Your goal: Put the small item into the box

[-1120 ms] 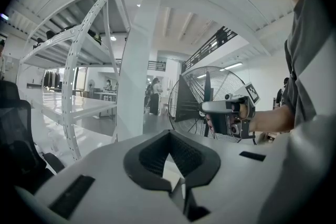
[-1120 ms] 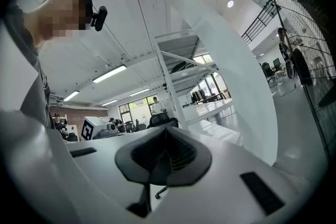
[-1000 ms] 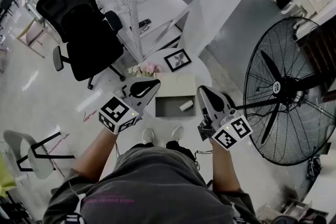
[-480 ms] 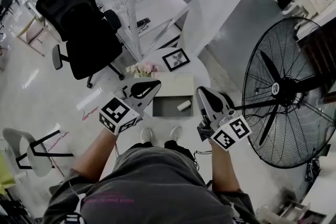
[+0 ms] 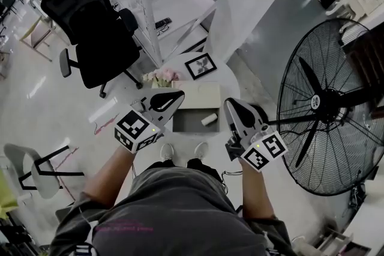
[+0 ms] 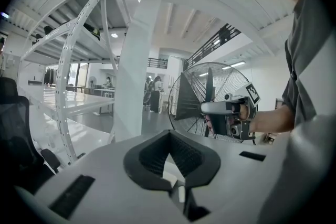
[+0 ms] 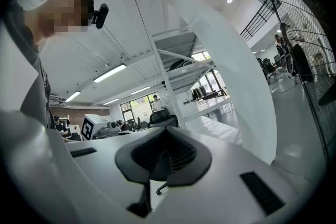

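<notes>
**Holding both grippers closed and empty over the box**

Hovering side by side above a small round white table (image 5: 230, 78), the two hand-held grippers point away from the person. The left gripper (image 5: 177, 95) has its jaws pressed together with nothing between them, as its own view shows (image 6: 169, 135). The right gripper (image 5: 230, 104) is likewise clenched on nothing (image 7: 167, 130).

Between the two tips, lower down, an open cardboard box with a grey inside and pale flaps (image 5: 191, 123) sits on the table. The small white roll-shaped item (image 5: 209, 119) lies inside it, near the right wall, apart from both grippers.

Beyond the box are a bunch of pink flowers (image 5: 163, 76) and a black-framed picture (image 5: 202, 66). A black office chair (image 5: 90, 27) stands at the left, and a large black floor fan (image 5: 330, 105) at the right.
</notes>
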The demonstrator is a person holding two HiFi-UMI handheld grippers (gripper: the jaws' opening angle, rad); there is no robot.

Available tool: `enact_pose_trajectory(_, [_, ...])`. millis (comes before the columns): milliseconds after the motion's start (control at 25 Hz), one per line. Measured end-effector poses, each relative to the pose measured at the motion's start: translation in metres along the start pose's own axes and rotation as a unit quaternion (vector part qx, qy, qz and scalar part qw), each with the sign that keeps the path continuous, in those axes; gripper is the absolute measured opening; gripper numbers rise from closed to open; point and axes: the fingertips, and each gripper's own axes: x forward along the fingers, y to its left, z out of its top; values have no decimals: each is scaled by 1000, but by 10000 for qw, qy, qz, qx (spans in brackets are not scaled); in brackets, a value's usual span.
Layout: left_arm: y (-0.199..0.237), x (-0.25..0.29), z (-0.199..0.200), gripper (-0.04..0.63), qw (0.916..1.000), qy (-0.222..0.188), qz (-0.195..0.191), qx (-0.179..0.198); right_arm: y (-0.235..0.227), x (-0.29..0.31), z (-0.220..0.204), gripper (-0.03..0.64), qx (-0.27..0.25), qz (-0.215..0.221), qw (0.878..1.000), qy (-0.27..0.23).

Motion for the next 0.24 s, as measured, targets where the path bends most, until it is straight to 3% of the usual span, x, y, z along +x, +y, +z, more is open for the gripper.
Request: enact_pose_trajectory(240, [1, 11, -1, 14, 10000, 26, 32, -18, -9, 1, 0, 21, 13, 43, 10000, 24])
